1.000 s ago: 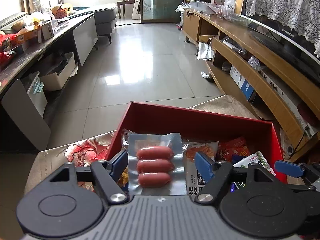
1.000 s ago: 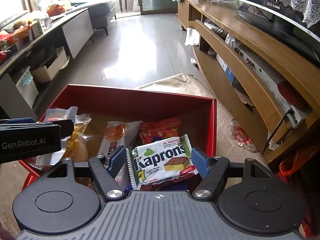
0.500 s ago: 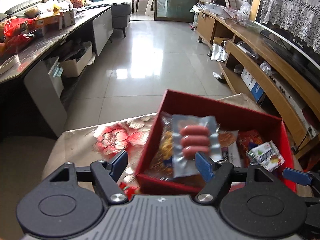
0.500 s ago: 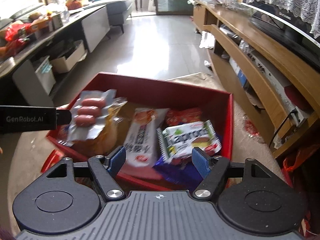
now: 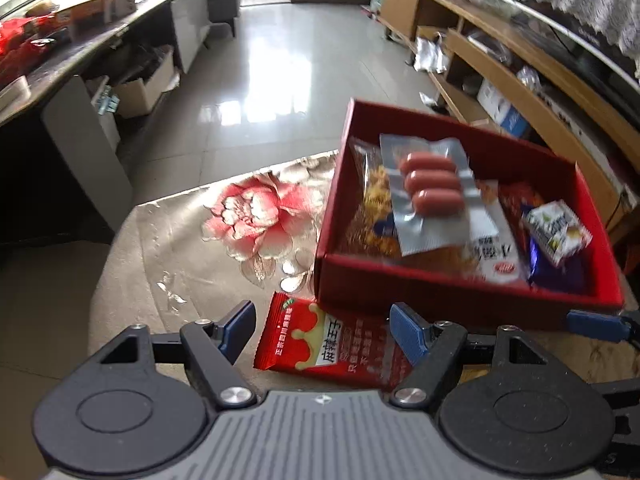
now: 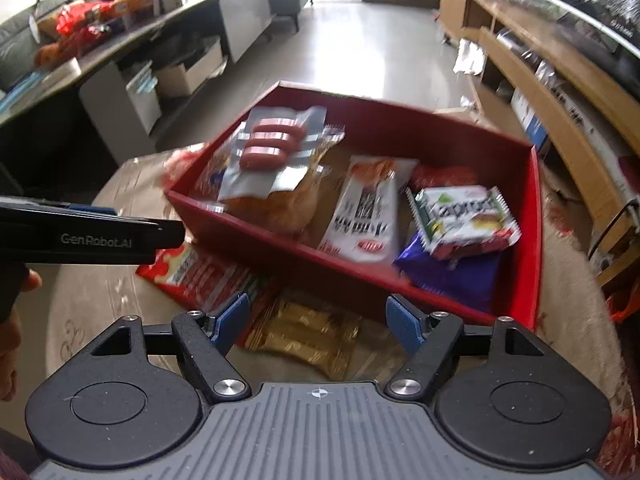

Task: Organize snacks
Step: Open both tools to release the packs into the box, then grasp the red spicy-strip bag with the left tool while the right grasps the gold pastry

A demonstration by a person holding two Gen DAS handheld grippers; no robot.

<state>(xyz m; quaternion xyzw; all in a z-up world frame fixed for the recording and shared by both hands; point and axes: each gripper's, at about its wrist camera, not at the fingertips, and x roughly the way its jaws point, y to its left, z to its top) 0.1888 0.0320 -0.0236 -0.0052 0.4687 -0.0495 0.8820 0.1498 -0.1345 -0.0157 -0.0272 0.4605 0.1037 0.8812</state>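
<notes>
Best to bring the left tongs [image 5: 318, 330] lower and square over the red spicy-strip packet [image 5: 334, 350] before any closing, pads either side of its short width, since a flat foil pouch lying on cloth gives little edge to bite; pinching near one sealed end likely safer than pressing down on the middle. Both tongs spread wide and empty: left ones framing the red packet without touching it, right tongs [image 6: 318, 322] likewise agape above the gold wafer packet [image 6: 306, 338]. Worth lifting high enough to pass the near wall of the red box [image 5: 440, 286] and avoid nudging it, then setting down in the free patch of box floor, not on the stack. Red packet flat on the flowered surface [image 5: 192, 248], just beside the box's near wall, glossy, printed with white and yellow characters, slightly crumpled. Gold packet beside it, partly under the red one's edge, as far as the blur allows. Inside the box: vacuum pack of three sausages [image 5: 432, 190] on a bag of yellow snacks, a white pouch, a Kaprons wafer pack [image 6: 464, 216] atop a purple wrapper.
</notes>
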